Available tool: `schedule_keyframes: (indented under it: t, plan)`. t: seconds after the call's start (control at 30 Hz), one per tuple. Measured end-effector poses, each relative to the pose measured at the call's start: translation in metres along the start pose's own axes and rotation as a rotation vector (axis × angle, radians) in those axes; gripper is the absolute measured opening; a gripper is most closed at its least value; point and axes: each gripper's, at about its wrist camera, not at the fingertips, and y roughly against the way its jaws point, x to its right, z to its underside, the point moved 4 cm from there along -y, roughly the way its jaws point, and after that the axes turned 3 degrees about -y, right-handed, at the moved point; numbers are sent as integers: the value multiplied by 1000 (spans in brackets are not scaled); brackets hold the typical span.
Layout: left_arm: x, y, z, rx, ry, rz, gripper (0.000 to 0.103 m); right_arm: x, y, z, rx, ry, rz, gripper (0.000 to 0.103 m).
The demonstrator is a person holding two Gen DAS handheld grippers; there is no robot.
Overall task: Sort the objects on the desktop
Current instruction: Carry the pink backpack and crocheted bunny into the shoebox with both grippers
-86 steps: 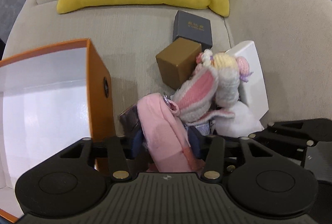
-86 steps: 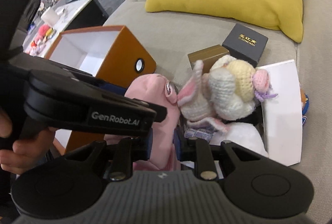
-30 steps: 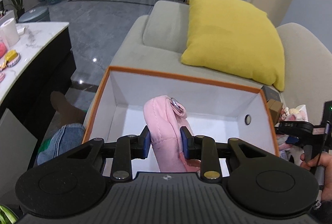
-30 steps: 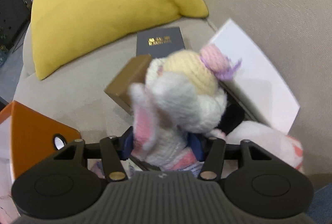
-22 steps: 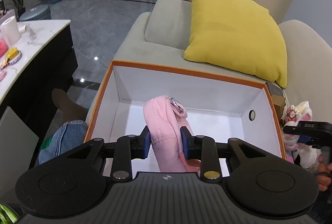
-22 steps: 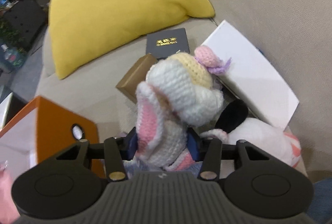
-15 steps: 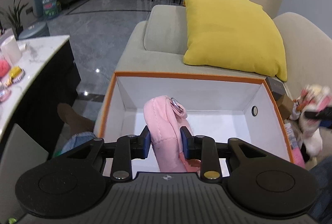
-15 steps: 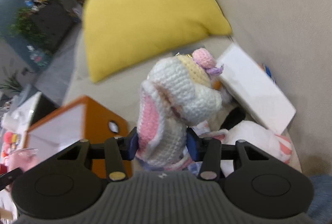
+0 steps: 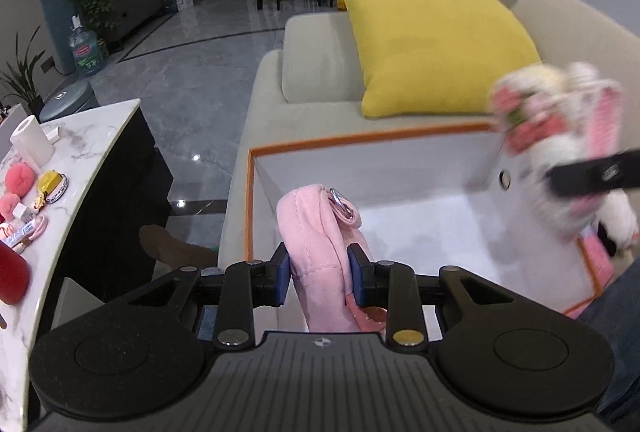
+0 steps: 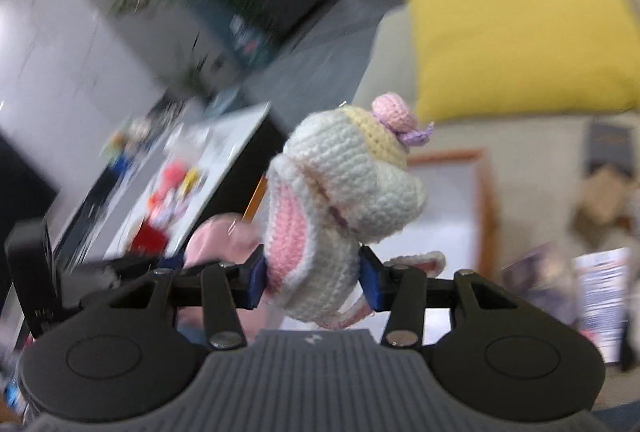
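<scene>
Pink pouch (image 9: 316,232) sits pinched upright in our left gripper (image 9: 318,274), held over the orange-rimmed box (image 9: 360,144) on the sofa (image 9: 272,80). To the right, our right gripper (image 10: 312,282) clamps the crocheted bunny (image 10: 340,188), in the air above the box's right wall.

Left tool (image 9: 316,280) clamps pink pouch (image 9: 320,252) over orange box (image 9: 360,144); crochet bunny (image 9: 560,152) at right — blurred

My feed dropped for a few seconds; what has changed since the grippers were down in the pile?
Both lifted off the sofa. The left gripper carried the pink pouch over the orange box; the right gripper raised the crocheted bunny toward it. Both grips unchanged; nothing released.
</scene>
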Motion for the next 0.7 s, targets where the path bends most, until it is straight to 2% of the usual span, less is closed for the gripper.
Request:
schedule_keyframes:
  t: [0.13, 0.23, 0.33, 0.5, 0.7]
  plan:
    - [-6, -17, 9, -29, -20, -2, 34, -6, -62, 12, -179, 7, -8, 49]
    - [-10, -28, 10, -42, -23, -13, 34, 1, -97, 21, -270, -27, -7, 49]
    - [-11, -42, 6, -44, -36, -10, 34, 9, -121, 19, -300, -39, 1, 49]
    - [-9, -64, -10, -14, -123, -29, 34, 11, -141, 3, -301, -12, 27, 49]
    - [-7, -92, -17, -5, -216, -48, 34, 20, -179, -10, -350, 13, 7, 49]
